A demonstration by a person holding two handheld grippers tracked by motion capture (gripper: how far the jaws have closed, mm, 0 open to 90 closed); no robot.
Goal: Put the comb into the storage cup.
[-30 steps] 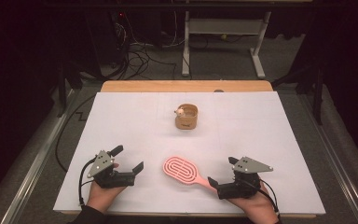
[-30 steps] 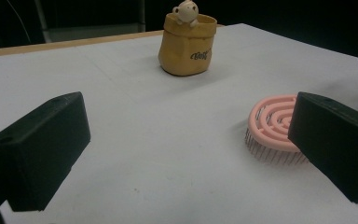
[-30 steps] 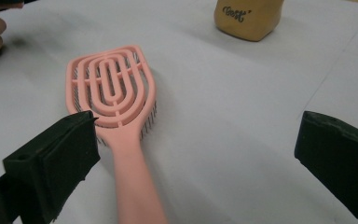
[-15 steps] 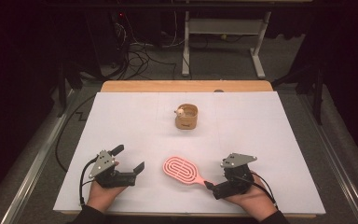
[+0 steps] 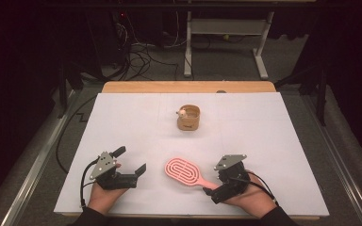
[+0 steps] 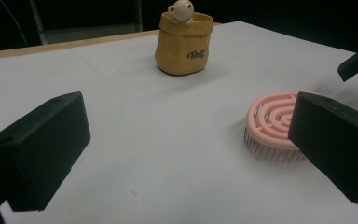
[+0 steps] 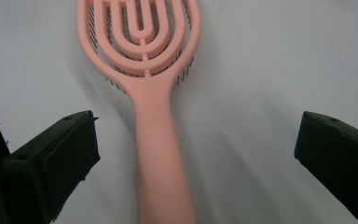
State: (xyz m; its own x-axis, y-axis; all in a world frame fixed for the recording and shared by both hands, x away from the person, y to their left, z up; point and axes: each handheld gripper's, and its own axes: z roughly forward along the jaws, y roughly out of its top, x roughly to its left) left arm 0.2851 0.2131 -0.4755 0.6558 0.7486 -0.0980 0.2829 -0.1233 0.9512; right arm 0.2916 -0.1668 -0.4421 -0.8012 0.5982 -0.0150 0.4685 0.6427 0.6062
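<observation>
The right gripper (image 5: 209,190) is spread wide, its jaws either side of the handle of the pink plastic hairbrush with looped ribs (image 7: 144,70) and not touching it. The brush lies bristles down near the front edge of the white table sheet (image 5: 273,136), between the two grippers. The left gripper (image 5: 131,160) rests released on the sheet, well apart from the brush. Bare sheet lies on all sides. Farther back stands a small tan bag-shaped pot (image 6: 183,44) with a pale bear figure (image 6: 180,9) at its rim.
</observation>
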